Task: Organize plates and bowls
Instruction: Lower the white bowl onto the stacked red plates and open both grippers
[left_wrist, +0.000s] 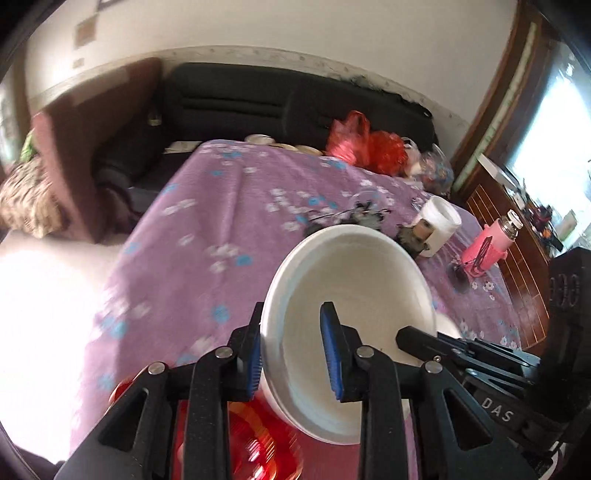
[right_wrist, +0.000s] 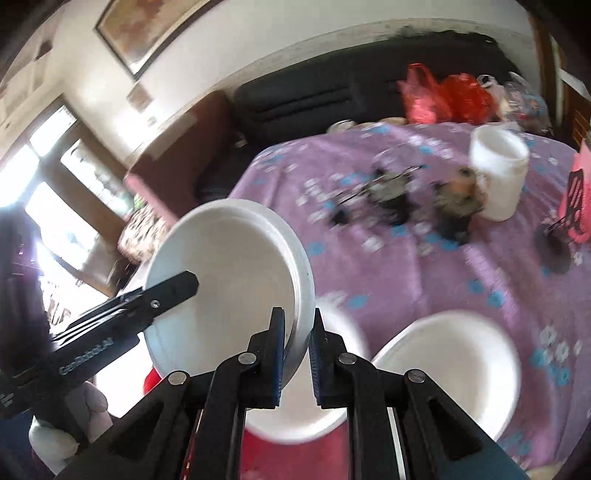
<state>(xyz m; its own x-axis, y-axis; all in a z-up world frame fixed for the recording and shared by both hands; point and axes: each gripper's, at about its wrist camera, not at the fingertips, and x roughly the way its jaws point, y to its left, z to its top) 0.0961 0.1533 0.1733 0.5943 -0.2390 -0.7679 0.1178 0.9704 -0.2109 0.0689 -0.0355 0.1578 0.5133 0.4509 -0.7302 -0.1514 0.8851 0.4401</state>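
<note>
A white bowl (left_wrist: 354, 314) is held tilted above the purple flowered tablecloth (left_wrist: 221, 229). My left gripper (left_wrist: 293, 350) has its blue pads on either side of the bowl's left rim. My right gripper (right_wrist: 297, 354) is shut on the bowl's opposite rim (right_wrist: 301, 295); the bowl (right_wrist: 225, 284) fills the left of the right wrist view. The left gripper's finger (right_wrist: 173, 288) reaches over the bowl there. Two more white dishes (right_wrist: 454, 365) (right_wrist: 303, 413) lie on the cloth below. A red plate (left_wrist: 255, 443) lies under the left gripper.
A white cup (right_wrist: 498, 173), a pink flask (left_wrist: 487, 247), dark small clutter (right_wrist: 391, 192) and red bags (left_wrist: 365, 144) are on the table's far side. A black sofa (left_wrist: 288, 99) stands behind the table. The table edge falls away at left.
</note>
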